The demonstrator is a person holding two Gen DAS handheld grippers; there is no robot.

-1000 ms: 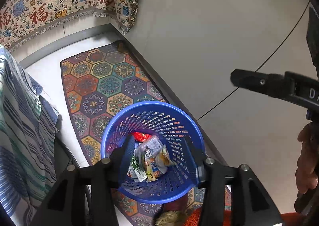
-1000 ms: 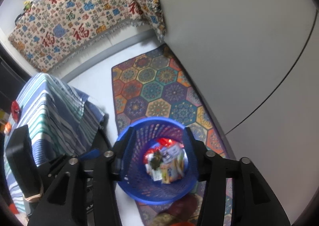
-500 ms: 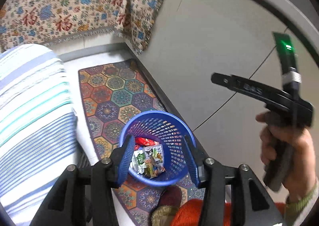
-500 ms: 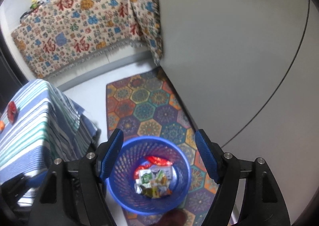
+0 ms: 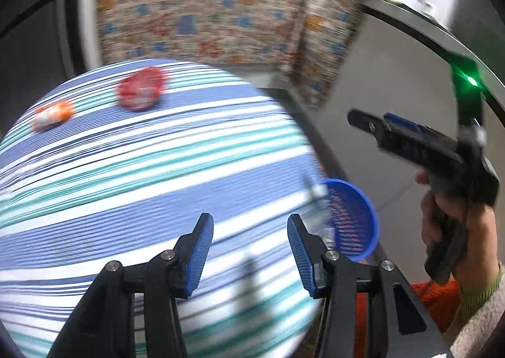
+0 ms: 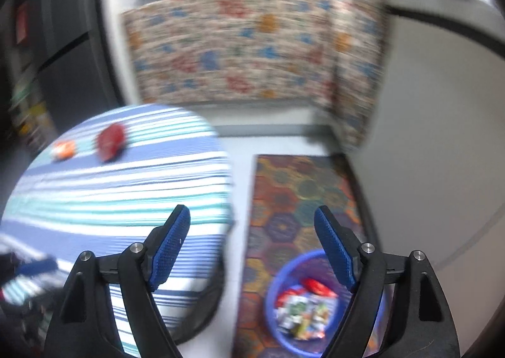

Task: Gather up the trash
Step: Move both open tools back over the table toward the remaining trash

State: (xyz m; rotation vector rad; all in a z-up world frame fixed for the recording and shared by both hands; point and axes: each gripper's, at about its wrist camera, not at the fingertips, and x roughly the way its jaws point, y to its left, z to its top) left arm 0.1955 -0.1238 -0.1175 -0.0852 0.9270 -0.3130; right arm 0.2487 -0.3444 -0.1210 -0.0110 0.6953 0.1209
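My left gripper (image 5: 250, 225) is open and empty above the striped round table (image 5: 157, 175). My right gripper (image 6: 252, 216) is open and empty, over the gap between the table (image 6: 126, 187) and the rug. A red wrapper (image 5: 142, 92) and an orange and white wrapper (image 5: 52, 113) lie at the table's far side; both also show in the right wrist view, the red wrapper (image 6: 110, 141) beside the orange one (image 6: 64, 149). The blue basket (image 6: 274, 323) on the floor holds several wrappers (image 6: 304, 310). It shows in the left wrist view (image 5: 363, 216) beyond the table's right edge.
A patterned rug (image 6: 300, 193) lies under the basket along a grey wall (image 6: 442, 137). A patterned cloth (image 6: 252, 42) hangs over a counter with pots at the back. The right gripper's body (image 5: 426, 149) and hand show at the right of the left wrist view.
Both grippers have lifted away from the basket and swung left toward the striped table. The table with its two wrappers now fills the left of both views. Both stay open.
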